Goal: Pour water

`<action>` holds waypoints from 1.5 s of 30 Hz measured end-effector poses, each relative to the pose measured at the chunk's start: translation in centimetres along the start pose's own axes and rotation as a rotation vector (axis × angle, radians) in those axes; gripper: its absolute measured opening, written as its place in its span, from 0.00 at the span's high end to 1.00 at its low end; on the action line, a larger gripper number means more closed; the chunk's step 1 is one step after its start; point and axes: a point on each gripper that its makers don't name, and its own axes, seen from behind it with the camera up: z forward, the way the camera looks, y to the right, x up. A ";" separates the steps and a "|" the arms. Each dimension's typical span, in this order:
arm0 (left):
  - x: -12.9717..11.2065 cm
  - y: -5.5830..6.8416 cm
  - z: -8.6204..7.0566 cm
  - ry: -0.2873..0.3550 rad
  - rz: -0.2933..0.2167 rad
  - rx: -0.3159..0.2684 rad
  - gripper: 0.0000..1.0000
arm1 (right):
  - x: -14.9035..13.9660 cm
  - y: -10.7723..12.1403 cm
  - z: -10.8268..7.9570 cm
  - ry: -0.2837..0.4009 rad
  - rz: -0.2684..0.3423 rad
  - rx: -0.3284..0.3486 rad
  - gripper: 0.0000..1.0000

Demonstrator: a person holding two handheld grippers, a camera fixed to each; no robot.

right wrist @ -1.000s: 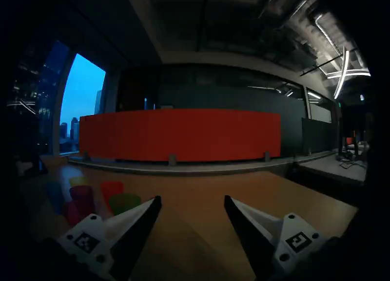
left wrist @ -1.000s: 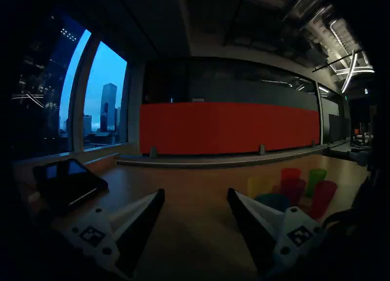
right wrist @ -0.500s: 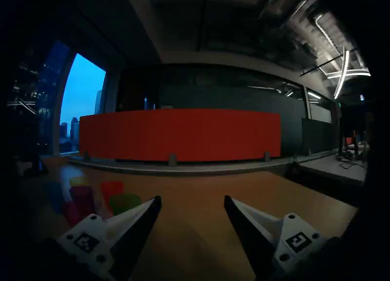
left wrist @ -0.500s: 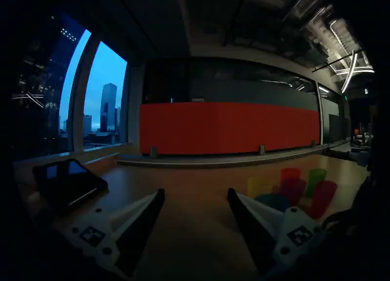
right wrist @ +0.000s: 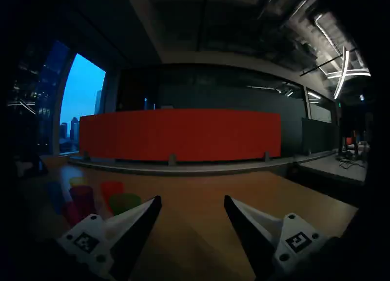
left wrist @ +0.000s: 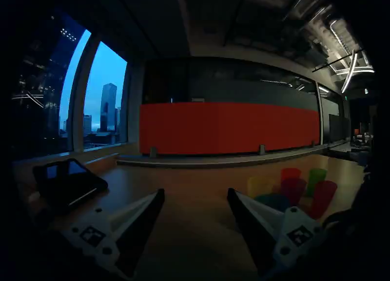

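Two tools, left tool (left wrist: 195,190) and right tool (right wrist: 192,198), spread, empty — over wooden table (left wrist: 190,242); red partition (left wrist: 229,127) behind.

- Both views are dim and underexposed; cold blue dusk light enters through the window (left wrist: 105,105) at the left.
- Ceiling strip lights (left wrist: 350,70) show as thin bright lines with slight glare, top right.
- The red partition (left wrist: 229,127) is evenly lit and the most saturated area.
- The surface (left wrist: 195,181) has a dull warm sheen with no hard shadows.
- The cups (left wrist: 292,188) look murky, their colours muted.
- The left gripper (left wrist: 195,190) and right gripper (right wrist: 192,198) look slightly soft; their white faces read grey.
- Fisheye distortion bows straight lines towards the darkening edges.
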 end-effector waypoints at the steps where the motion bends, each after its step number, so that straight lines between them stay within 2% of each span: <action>1: 0.0 0.0 0.0 0.000 0.000 0.000 0.05 | 0.0 0.0 0.0 0.000 0.000 0.000 0.00; 23: -0.1 -0.1 0.0 -0.001 0.001 0.003 0.05 | 0.1 0.0 0.0 0.000 0.000 0.000 0.00; 29: -0.2 -0.5 0.0 -0.009 0.000 0.028 0.05 | 0.1 0.1 0.1 -0.001 0.001 -0.003 0.00; 33: 0.1 -0.7 0.1 -0.029 0.018 0.038 0.05 | 0.1 0.7 0.1 -0.017 0.004 -0.012 0.00; 38: 1.5 -0.6 0.4 -0.043 0.026 0.034 0.05 | 2.1 1.4 0.1 -0.030 0.016 -0.006 0.00; 45: 5.0 -0.2 1.5 -0.067 -0.014 0.005 0.05 | 7.1 2.2 0.5 -0.035 0.001 0.010 0.00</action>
